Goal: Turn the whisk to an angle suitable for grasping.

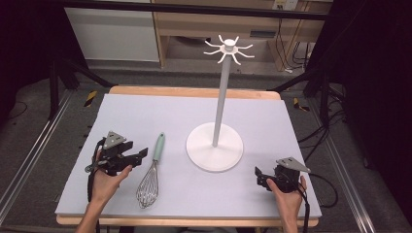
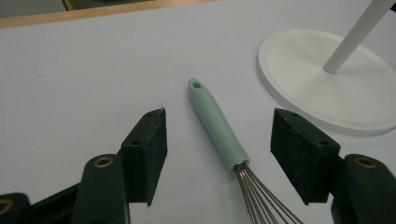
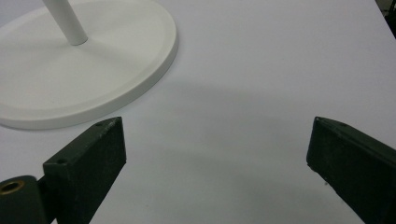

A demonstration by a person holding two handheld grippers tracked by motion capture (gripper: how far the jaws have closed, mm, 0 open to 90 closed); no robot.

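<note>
My left hand (image 1: pixel 104 182) comes in from the near edge of the pale grey surface (image 1: pixel 145 111), forearm angled slightly inward, and carries my left claw (image 1: pixel 141 154) low over the surface, pointing toward the middle. In the left claw view its two black jaws stand wide apart, one on each side of the whisk, with the pads clear of it; nothing is gripped.

The whisk with a mint-green handle and silver wire head (image 1: pixel 151 170) lies flat on the surface just beside my left claw, on its inner side. Its handle points away from me toward the far edge, and its wire head lies nearer to me. In the left claw view the handle (image 2: pixel 217 123) runs up between the jaws, the hanging hole at its far tip, and the wires fan out toward the bottom of that view.

My right hand (image 1: pixel 289 194) rests near the right near corner, well apart from the whisk, holding my right claw (image 1: pixel 260 177) pointed inward toward the stand. Its jaws are wide too, with bare surface between them.

The count: one whisk, one white stand with a round base, a slim upright pole and a crown of curved hooks (image 1: pixel 214 145), two claws. The stand sits between my hands, farther back, near the whisk handle but not touching it.
</note>
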